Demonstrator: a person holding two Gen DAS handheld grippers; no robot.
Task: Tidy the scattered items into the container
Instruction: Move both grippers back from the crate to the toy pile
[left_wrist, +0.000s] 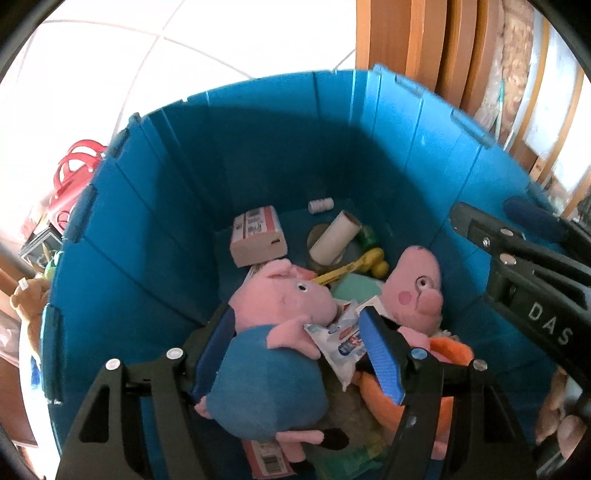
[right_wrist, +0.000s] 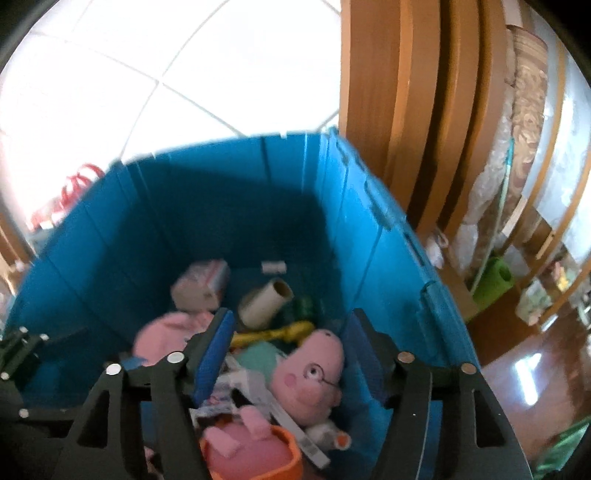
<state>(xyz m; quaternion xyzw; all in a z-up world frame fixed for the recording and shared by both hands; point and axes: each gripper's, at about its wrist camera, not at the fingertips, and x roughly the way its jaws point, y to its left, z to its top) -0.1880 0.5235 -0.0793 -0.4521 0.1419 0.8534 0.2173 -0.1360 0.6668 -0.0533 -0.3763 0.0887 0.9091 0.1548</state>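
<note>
Toys and packets fill the floor of the blue container (left_wrist: 155, 206), and both hand-held grippers hang over its near side, pointed down into it.

The left gripper (left_wrist: 295, 350) has its jaws spread wide, its blue-padded fingers (left_wrist: 380, 354) on either side of the pig plush in a blue body (left_wrist: 266, 354); whether the pads touch the plush cannot be told. That plush lies on its side at the container's near end, head toward the far wall, with a white wrapped packet (left_wrist: 340, 343) against its arm.

The right gripper (right_wrist: 290, 354) is also open, with nothing between its fingers. Below it, by the container's right wall, lies a second pig plush in an orange dress (right_wrist: 310, 373), face up with round glasses on its snout.

Farther toward the container's far wall sit a small cardboard box (left_wrist: 258, 236) with a red and white label, a cardboard tube (left_wrist: 336, 236) propped on a tape roll, a yellow toy (left_wrist: 369, 262) and a small white spool (left_wrist: 320, 205). This view from the right wrist is blurred.
</note>
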